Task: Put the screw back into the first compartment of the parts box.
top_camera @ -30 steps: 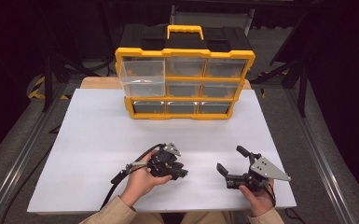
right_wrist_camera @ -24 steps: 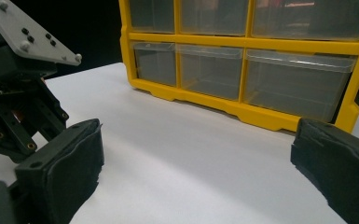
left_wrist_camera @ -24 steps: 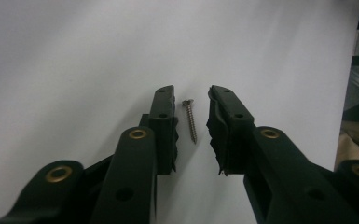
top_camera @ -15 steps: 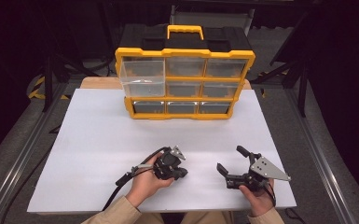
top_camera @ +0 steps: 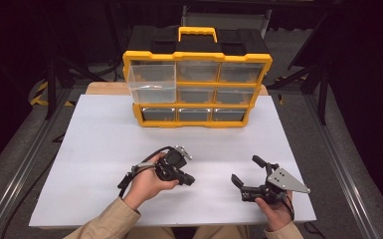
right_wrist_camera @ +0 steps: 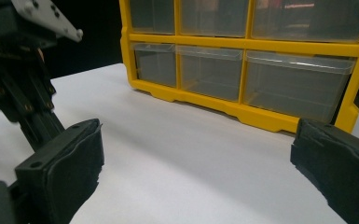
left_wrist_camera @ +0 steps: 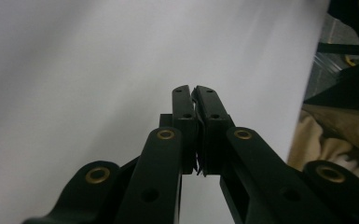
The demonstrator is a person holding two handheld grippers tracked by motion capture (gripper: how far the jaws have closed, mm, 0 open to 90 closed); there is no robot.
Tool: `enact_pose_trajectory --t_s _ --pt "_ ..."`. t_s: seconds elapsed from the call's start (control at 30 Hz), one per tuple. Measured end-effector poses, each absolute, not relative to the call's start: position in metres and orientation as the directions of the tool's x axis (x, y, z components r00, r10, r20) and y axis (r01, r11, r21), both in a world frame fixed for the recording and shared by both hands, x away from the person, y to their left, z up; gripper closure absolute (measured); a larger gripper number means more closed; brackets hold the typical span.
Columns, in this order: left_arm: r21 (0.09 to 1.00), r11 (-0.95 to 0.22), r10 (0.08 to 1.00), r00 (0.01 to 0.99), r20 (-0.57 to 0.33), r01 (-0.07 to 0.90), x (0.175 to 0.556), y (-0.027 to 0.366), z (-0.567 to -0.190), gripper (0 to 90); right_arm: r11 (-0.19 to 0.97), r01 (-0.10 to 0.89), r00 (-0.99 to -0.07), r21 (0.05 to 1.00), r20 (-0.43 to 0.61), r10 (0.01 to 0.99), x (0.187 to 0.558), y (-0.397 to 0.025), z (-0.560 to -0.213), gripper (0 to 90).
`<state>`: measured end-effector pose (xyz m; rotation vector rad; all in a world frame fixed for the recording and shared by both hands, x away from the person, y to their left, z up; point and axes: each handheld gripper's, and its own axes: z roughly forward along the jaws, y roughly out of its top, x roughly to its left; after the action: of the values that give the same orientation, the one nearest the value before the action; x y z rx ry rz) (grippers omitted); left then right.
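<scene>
A yellow organizer (top_camera: 197,120) with clear drawers stands at the back of the white table (top_camera: 94,134). Its top-left drawer (top_camera: 151,84) is pulled out and looks empty. My left gripper (top_camera: 189,180) lies low over the table's front middle, held in a hand, pointing right. Its jaws are shut with nothing between them (left_wrist_camera: 193,91). My right gripper (top_camera: 243,169) is at the front right with its jaws wide open and nothing in them (right_wrist_camera: 205,149). It faces the organizer's bottom row of drawers (right_wrist_camera: 242,74). The left gripper (right_wrist_camera: 18,70) also shows in the right gripper view, at the left.
The table's right edge and a beige sleeve (left_wrist_camera: 326,140) show in the left gripper view. Metal rails (top_camera: 15,174) run along both sides of the table. A black handle section (top_camera: 197,45) tops the organizer.
The left hand has turned its gripper a little, staying over the same spot. The right gripper has not moved.
</scene>
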<state>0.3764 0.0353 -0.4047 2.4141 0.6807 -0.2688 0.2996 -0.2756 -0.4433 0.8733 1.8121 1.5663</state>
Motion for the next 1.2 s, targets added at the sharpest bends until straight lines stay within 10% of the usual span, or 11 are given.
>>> enact_pose_trajectory --t_s 1.2 --pt "0.466 -0.687 0.486 0.829 -0.276 0.558 0.407 0.087 -0.218 87.8 0.084 0.108 -0.613 0.991 0.000 0.790 0.300 -0.276 -0.443 2.9"
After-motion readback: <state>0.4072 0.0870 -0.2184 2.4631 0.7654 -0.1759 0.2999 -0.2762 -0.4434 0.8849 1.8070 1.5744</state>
